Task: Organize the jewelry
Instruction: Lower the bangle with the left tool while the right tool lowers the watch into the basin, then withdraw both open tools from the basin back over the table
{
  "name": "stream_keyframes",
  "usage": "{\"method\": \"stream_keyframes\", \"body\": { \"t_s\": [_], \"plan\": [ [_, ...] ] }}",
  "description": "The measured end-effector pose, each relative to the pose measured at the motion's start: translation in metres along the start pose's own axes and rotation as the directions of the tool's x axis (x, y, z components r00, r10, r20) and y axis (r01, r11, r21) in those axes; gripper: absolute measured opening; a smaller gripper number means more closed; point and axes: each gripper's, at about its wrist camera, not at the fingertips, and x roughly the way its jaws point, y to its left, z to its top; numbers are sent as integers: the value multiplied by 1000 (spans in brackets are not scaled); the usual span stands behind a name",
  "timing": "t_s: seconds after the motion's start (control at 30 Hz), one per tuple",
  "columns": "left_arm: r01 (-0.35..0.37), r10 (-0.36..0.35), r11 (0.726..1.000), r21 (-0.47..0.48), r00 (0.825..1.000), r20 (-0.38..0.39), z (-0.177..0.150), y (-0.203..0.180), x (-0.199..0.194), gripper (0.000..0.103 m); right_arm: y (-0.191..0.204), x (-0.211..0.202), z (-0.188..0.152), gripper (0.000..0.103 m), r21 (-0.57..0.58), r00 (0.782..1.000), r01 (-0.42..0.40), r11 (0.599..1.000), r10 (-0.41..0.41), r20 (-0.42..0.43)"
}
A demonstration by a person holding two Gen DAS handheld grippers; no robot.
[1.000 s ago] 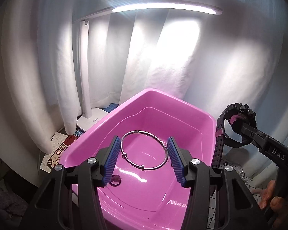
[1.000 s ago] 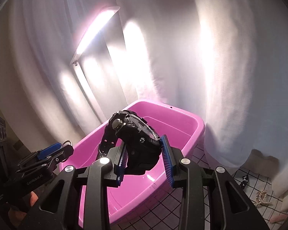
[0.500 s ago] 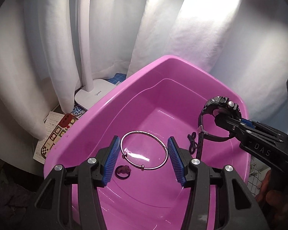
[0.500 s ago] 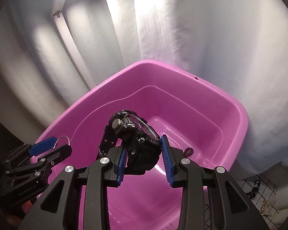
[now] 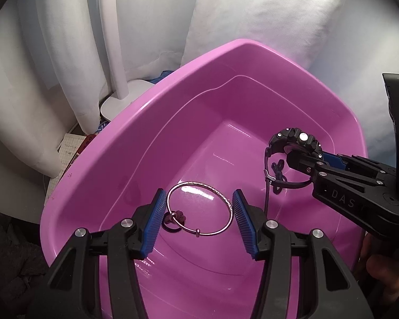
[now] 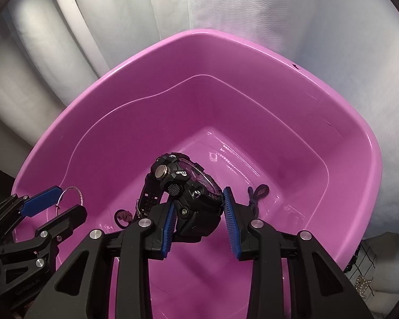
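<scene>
So the silver bangle (image 5: pixel 199 208) is pinched across its width between the blue pads (image 5: pixel 154 219) of the left gripper (image 5: pixel 198 220), hanging above the floor of the pink tub (image 5: pixel 135 122), with a small bead on its lower edge. The black sport watch (image 6: pixel 188 191) sits clamped by its case in the right gripper (image 6: pixel 199 220), strap (image 6: pixel 150 194) dangling down to the left. In the left wrist view you can see that same watch (image 5: pixel 296 141) sticking out from the right gripper (image 5: pixel 298 156) over the right side of the tub, with the strap loop hanging under it.

Compared with a second ago, both grippers have tipped down and dropped in over the tub. Back then the bangle was framed against the far rim with the lit lamp bar up top, and the watch was held outside the tub's right edge. Now the tub fills most of both views, the lamp bar is out of frame, and only the white lamp stem (image 5: pixel 111 34) and its base (image 5: pixel 119 103) show beside the tub. Neither grip has changed width, and both pieces sit the same way between the pads.

On the tub floor there's a dark purple ring-like piece (image 5: pixel 173 219) right behind the bangle's lower left, and a dark cord loop (image 6: pixel 258 194) just right of the watch. White curtain (image 5: pixel 279 21) all around the back. At the lower right of the right wrist view, some pearly jewelry (image 6: pixel 363 284) lies on a gridded mat (image 6: pixel 368 261) outside the tub.
</scene>
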Motion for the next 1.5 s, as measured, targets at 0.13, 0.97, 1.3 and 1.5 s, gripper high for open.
{"method": "stream_keyframes", "body": {
  "t_s": [0.13, 0.97, 1.3, 1.5],
  "plan": [
    [-25, 25, 1000, 4, 1000, 11, 0, 0, -2, 64, 1, 3, 6, 40, 5, 1000, 1, 1000, -1, 0],
    [-46, 46, 999, -6, 997, 58, -15, 5, -28, 81, 9, -34, -4, 56, 3, 997, 12, 1000, -12, 72],
    [-53, 53, 999, 0, 993, 108, -29, 3, -55, 81, 14, -65, -20, 56, 15, 993, 17, 1000, -18, 121],
    [-52, 51, 999, 3, 988, 143, -40, 0, -74, 84, 14, -84, -35, 59, 22, 988, 15, 1000, -18, 155]
  ]
}}
